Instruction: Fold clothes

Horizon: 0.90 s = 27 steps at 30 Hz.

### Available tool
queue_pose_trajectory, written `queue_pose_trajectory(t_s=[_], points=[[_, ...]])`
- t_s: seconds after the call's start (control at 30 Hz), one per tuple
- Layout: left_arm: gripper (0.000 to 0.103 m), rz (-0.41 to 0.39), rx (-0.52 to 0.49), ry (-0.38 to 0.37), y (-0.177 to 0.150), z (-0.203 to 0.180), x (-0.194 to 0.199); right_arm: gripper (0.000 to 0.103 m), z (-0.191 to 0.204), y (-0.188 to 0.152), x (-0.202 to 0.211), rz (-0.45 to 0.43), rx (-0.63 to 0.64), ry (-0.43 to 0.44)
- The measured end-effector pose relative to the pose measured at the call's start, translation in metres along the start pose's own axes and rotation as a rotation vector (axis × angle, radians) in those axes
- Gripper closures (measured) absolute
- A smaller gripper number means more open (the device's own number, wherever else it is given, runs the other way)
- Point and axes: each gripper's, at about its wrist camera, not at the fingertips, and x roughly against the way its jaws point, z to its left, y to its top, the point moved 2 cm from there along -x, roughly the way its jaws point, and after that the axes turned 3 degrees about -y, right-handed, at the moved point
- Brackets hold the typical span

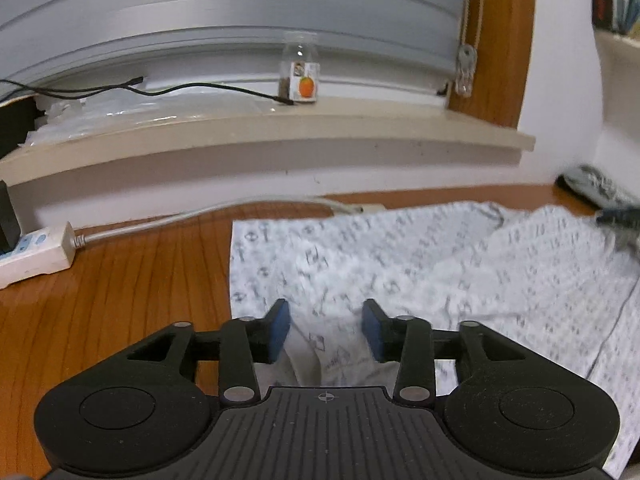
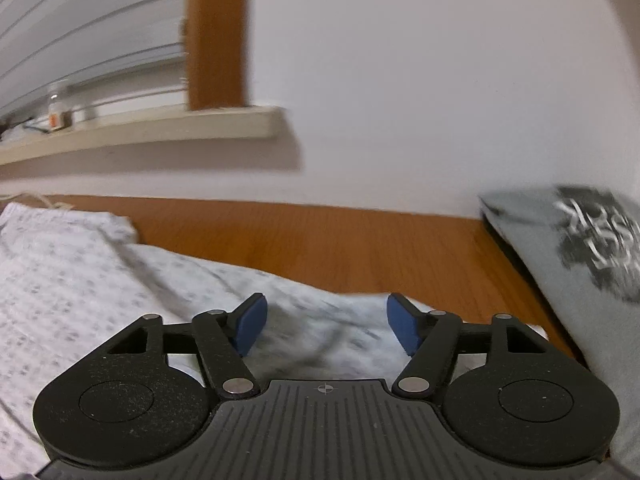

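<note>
The patterned garment (image 1: 400, 272) lies partly folded on the tabletop (image 1: 120, 288). The left gripper (image 1: 326, 330) and right gripper (image 2: 326, 322) both stand open above it, holding nothing. More folds likely remain.

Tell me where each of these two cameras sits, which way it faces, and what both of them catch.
Left wrist: on the left hand-held gripper, facing the window sill across the white patterned garment on the wooden table; its own open blue-padded fingers show.
Right wrist: on the right hand-held gripper, facing the white wall over the garment's edge, a grey printed cloth at right; open jaws show.
Shared: the garment, the table, the sill, the small clear orange-labelled bottle.
</note>
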Motion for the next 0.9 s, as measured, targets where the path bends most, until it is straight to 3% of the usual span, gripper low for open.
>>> queue_pose_trajectory(t_s=[0.13,0.33,0.53,0.67,0.8,0.83,0.87,0.9], points=[[0.053,0.016,-0.028,0.008,-0.007,-0.004,0.002,0.057,0.061,0.032,0.000,-0.031,0.043,0.149],[0.052,0.033,-0.034,0.008,-0.010,-0.003,0.000,0.059,0.192,0.066,-0.021,-0.001,0.147,0.412],[0.051,0.036,-0.024,-0.001,-0.012,0.000,0.000,0.058,0.327,0.071,-0.049,0.096,0.262,0.616],[0.050,0.042,-0.026,-0.014,-0.014,0.001,0.002,0.058,0.381,0.071,-0.056,0.136,0.305,0.665],[0.048,0.046,-0.027,-0.017,-0.018,0.001,0.000,0.058,0.398,0.070,-0.066,0.181,0.314,0.657],[0.048,0.045,-0.027,-0.015,-0.018,0.001,0.000,0.063,0.399,0.070,-0.068,0.196,0.306,0.662],[0.048,0.042,-0.028,-0.014,-0.019,0.001,0.000,0.079,0.400,0.070,-0.071,0.211,0.297,0.668],[0.048,0.041,-0.023,-0.014,-0.019,0.002,0.001,0.089,0.401,0.069,-0.070,0.218,0.295,0.677]])
